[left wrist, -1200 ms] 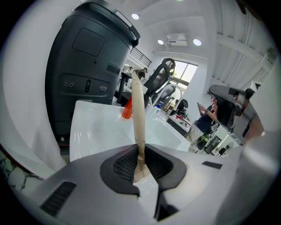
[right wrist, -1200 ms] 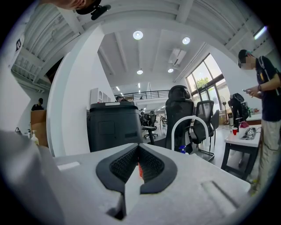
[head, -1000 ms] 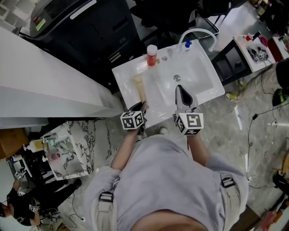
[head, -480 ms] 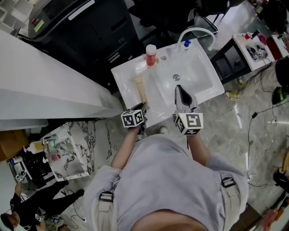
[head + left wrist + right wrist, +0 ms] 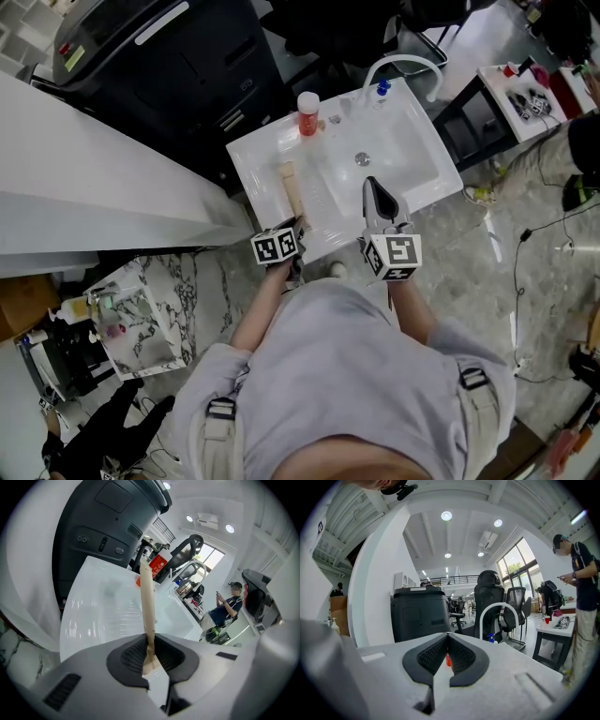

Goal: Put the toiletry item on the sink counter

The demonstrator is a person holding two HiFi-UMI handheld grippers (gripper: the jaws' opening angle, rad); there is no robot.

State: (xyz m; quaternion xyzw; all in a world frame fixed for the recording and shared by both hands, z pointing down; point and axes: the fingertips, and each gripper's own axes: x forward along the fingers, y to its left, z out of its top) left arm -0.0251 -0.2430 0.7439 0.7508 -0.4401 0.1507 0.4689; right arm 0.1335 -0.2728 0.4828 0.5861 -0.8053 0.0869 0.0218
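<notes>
My left gripper (image 5: 149, 641) had its fingers clamped on the tail of the beige tube (image 5: 147, 597), which stretched over the sink's left worktop (image 5: 261, 161) (resting or not, I couldn't tell). My right gripper (image 5: 446, 649) hung over the basin (image 5: 394, 150), fingers together on nothing. This looked like the placing step: next, lower and release, short of the red bottle (image 5: 307, 113).

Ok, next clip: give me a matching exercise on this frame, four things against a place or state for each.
Things:
1. beige tube
2. red bottle
3. right hand-held gripper
4. faucet

Place or state:
A. shut, empty
B. white arch behind the basin
C. clamped in the left hand-held gripper
D. upright at the sink counter's back edge

Pairs: 1-C, 2-D, 3-A, 4-B
</notes>
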